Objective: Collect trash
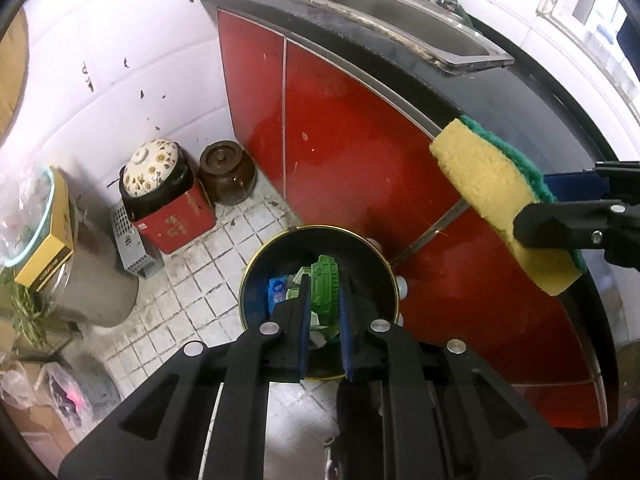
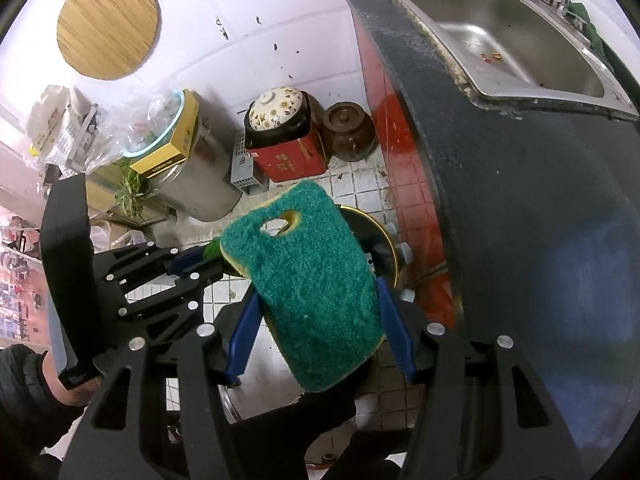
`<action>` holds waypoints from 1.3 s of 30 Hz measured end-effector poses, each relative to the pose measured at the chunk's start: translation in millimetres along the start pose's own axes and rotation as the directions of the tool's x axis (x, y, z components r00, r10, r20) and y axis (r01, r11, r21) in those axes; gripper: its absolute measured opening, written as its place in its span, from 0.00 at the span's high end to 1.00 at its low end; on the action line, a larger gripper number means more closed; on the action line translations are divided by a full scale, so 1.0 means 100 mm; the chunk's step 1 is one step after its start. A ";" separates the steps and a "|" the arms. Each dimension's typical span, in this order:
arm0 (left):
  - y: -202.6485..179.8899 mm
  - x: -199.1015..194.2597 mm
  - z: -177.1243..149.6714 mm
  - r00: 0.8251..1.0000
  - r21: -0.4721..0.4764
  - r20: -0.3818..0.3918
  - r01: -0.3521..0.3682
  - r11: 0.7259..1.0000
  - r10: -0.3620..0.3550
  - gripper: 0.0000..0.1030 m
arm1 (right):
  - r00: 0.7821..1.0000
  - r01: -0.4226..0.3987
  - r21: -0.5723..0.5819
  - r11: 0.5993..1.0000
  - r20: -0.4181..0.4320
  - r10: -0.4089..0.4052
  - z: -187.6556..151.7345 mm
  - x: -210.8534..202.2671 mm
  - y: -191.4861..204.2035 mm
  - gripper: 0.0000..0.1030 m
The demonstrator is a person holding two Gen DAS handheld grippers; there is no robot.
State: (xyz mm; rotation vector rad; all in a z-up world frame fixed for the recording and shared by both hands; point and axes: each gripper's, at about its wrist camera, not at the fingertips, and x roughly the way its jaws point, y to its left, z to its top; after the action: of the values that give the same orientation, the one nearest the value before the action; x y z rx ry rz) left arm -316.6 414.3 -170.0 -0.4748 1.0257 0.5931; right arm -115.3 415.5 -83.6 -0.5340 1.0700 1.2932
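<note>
My left gripper (image 1: 325, 280) is shut on a green ridged plastic piece (image 1: 326, 296) and holds it over a round black trash bin with a gold rim (image 1: 394, 276) on the tiled floor. Wrappers lie in the bin. My right gripper (image 2: 318, 284) is shut on a yellow sponge with a green scouring side (image 2: 308, 284), held above the bin's near side. In the left wrist view the sponge (image 1: 492, 196) and the right gripper (image 1: 532, 220) are at the right, in front of the counter. The left gripper (image 2: 208, 260) shows left of the sponge in the right wrist view.
A red-fronted cabinet (image 1: 348, 136) with a dark counter (image 2: 540, 200) and steel sink (image 2: 500, 28) stands on the right. A brown jar (image 1: 227, 172), a floral-lidded pot on a red box (image 1: 160, 184), a metal drum (image 1: 92, 292) and bags stand along the white tiled wall.
</note>
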 end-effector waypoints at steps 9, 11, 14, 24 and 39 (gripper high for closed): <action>0.03 0.04 0.05 1.000 0.001 0.011 -0.014 1.000 0.014 0.30 | 0.999 -0.005 0.042 0.999 -0.032 0.006 0.14 0.08 -0.07 0.23; 0.02 0.04 0.04 1.000 0.008 0.003 -0.022 1.000 0.022 0.30 | 1.000 -0.006 0.049 0.999 -0.029 0.007 0.14 0.06 -0.09 0.22; 0.00 0.02 0.05 1.000 0.019 0.003 -0.026 0.999 0.026 0.28 | 1.000 -0.004 0.060 0.998 -0.021 0.006 0.11 -0.01 -0.13 0.22; -0.65 -0.44 0.42 0.996 0.144 0.060 -0.076 0.987 0.067 0.07 | 0.977 0.099 0.227 0.969 0.163 -0.138 -0.59 -1.26 -0.86 0.09; -3.95 -0.96 0.68 0.960 0.550 0.004 0.231 0.803 -0.280 0.07 | 0.719 0.366 0.844 0.391 0.010 -0.695 -3.95 -3.58 -2.35 0.07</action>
State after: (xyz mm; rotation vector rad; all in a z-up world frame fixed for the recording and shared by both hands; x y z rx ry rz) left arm -50.1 138.2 -18.5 -0.0727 0.9757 0.0580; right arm 3.5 -150.0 -7.9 0.0930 0.9115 0.1814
